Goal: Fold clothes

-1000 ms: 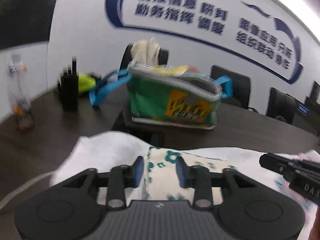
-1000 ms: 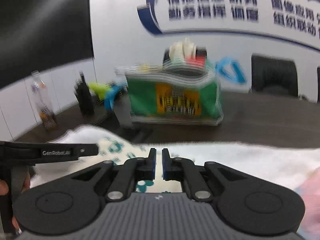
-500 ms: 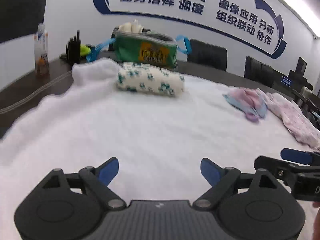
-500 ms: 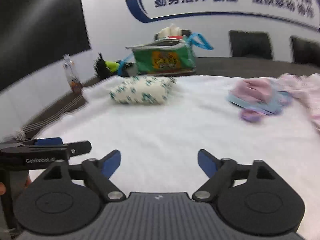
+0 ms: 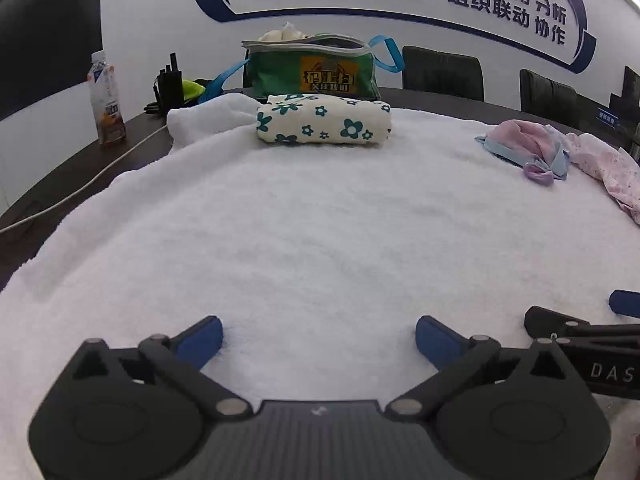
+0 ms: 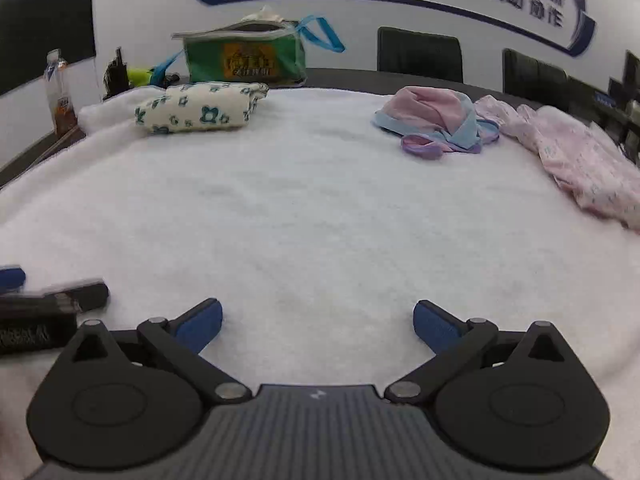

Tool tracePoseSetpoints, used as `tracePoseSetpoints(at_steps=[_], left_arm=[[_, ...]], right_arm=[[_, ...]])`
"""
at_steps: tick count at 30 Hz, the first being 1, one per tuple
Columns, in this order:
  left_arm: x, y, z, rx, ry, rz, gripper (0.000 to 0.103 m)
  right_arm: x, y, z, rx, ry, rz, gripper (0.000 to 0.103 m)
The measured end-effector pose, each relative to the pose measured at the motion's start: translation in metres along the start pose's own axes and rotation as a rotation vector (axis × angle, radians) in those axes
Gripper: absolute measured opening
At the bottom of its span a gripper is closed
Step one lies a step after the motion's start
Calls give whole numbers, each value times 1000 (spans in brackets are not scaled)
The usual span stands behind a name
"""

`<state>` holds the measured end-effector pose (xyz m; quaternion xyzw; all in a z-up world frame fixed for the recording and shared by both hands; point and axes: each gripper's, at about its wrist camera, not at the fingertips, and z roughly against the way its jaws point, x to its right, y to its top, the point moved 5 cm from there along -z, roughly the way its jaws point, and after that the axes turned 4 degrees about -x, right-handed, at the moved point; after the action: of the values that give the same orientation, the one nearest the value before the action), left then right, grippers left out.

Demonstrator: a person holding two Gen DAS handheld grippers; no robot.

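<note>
Nearest the cameras, the left tongs [image 5: 319, 338] and the right tongs [image 6: 318, 322] hung side by side over the white towel [image 5: 320, 232] that covered the surface. Both had just been spreading and stood wide apart, with only bare towel between their blue pads. Across the towel from them, at its far edge, lay the folded floral garment [image 5: 324, 124], a neat bundle resting free of either tool. To the right of that bundle sat a crumpled pink and blue garment [image 6: 436, 118], and farther right a pale pink printed one [image 6: 576, 156], apparently unfolded. Just behind the floral bundle stood a green zip bag [image 5: 312, 68] on the dark surface [image 5: 68, 172], with a bottle [image 5: 105, 100] well off to the bundle's left.
</note>
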<state>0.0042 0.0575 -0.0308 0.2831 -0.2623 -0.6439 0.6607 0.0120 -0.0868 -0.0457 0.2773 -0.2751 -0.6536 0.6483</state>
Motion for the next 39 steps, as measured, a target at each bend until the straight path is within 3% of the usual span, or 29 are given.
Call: tracePoseSetpoints(at_steps=[28,39], left_arm=[[-6,-1,1,16,-48,26,103],[-1,-1,-1,3,-17,-4,103]], right_arm=[[-3,0,0,0,24,21,103],[-3,0,1,-1,27,18,103]])
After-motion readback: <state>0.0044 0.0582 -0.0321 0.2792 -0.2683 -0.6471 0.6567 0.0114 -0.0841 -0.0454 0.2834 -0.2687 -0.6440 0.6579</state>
